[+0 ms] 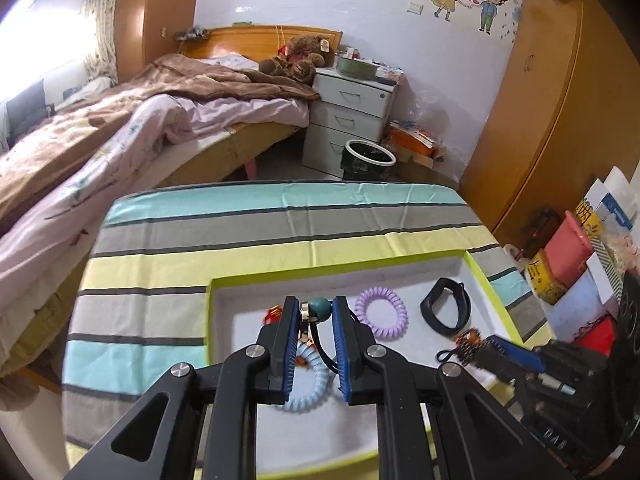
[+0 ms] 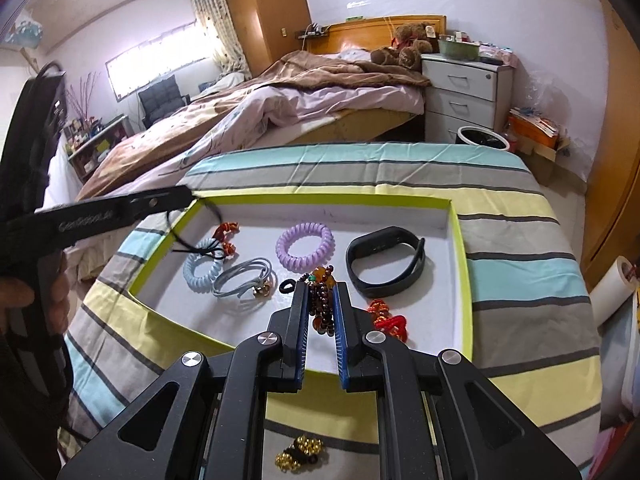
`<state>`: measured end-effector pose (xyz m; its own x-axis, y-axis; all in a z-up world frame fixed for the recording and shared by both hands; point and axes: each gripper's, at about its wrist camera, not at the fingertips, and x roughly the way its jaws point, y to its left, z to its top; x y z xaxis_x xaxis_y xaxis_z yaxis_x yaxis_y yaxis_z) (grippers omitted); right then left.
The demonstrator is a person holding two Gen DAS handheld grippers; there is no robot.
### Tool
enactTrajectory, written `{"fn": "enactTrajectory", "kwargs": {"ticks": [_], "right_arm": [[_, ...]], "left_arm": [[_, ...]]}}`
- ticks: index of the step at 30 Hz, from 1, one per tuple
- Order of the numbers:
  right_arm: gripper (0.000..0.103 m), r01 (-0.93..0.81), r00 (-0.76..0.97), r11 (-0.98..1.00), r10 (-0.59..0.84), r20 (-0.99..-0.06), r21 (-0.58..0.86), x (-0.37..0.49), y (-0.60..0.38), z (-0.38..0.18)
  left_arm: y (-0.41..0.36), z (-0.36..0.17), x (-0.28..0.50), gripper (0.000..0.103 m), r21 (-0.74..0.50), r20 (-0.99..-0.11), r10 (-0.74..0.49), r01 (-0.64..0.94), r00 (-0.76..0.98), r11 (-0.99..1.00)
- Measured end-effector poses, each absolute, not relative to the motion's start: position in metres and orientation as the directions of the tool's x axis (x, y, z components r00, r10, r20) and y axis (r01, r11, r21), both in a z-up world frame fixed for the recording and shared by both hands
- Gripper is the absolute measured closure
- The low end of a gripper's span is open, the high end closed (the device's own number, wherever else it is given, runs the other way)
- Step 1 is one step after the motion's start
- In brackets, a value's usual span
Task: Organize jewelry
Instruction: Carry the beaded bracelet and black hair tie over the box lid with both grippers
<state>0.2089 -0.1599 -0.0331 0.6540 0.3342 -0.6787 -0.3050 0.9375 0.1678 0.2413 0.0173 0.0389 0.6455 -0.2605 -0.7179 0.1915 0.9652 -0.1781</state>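
Note:
A white tray with a lime-green rim (image 1: 340,268) (image 2: 320,200) lies on the striped cloth. My left gripper (image 1: 316,304) is shut on a teal bead with a gold ring on a black cord (image 1: 323,308), held over the tray's left part. In the right wrist view the left gripper (image 2: 186,194) comes in from the left, its cord (image 2: 188,240) dangling. My right gripper (image 2: 320,285) is shut on a dark red bead bracelet (image 2: 320,304) above the tray's near side. In the tray lie a purple spiral tie (image 2: 305,246), a black wristband (image 2: 384,262), a light blue spiral tie (image 2: 202,270) and a grey cord bracelet (image 2: 244,278).
An orange knot (image 2: 226,236), a small black loop (image 2: 286,286) and a red beaded piece (image 2: 388,318) also lie in the tray. A gold bead cluster (image 2: 298,458) sits on the striped cloth (image 2: 520,240) outside it. A bed stands beyond, boxes (image 1: 568,256) to the right.

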Motion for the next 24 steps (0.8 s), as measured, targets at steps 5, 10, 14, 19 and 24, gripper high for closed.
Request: {"fn": "enactTrajectory", "kwargs": {"ticks": [5, 10, 14, 19, 24], "right_arm": [[0.091, -0.307, 0.641, 0.936, 0.337, -0.689, 0.172, 0.215, -0.159, -0.039], [0.091, -0.314, 0.627, 0.934, 0.338, -0.702, 0.169, 0.223, -0.156, -0.044], [0.091, -0.32, 0.62, 0.933, 0.336, -0.709, 0.163, 0.226, -0.153, -0.048], [0.091, -0.325, 0.613, 0.933, 0.331, -0.718, 0.153, 0.23, -0.149, -0.051], [0.091, -0.321, 0.605, 0.938, 0.308, -0.734, 0.129, 0.233, -0.147, -0.055]], "left_arm": [[0.012, 0.026, 0.259, 0.086, -0.186, -0.733, -0.272, 0.201, 0.624, 0.962], [0.012, 0.014, 0.276, 0.086, -0.199, -0.75, -0.274, 0.189, 0.602, 0.962], [0.011, 0.007, 0.284, 0.086, -0.214, -0.753, -0.291, 0.198, 0.59, 0.957], [0.008, -0.002, 0.294, 0.086, -0.204, -0.773, -0.275, 0.187, 0.572, 0.961], [0.005, -0.011, 0.298, 0.086, -0.199, -0.787, -0.271, 0.187, 0.554, 0.962]]}}
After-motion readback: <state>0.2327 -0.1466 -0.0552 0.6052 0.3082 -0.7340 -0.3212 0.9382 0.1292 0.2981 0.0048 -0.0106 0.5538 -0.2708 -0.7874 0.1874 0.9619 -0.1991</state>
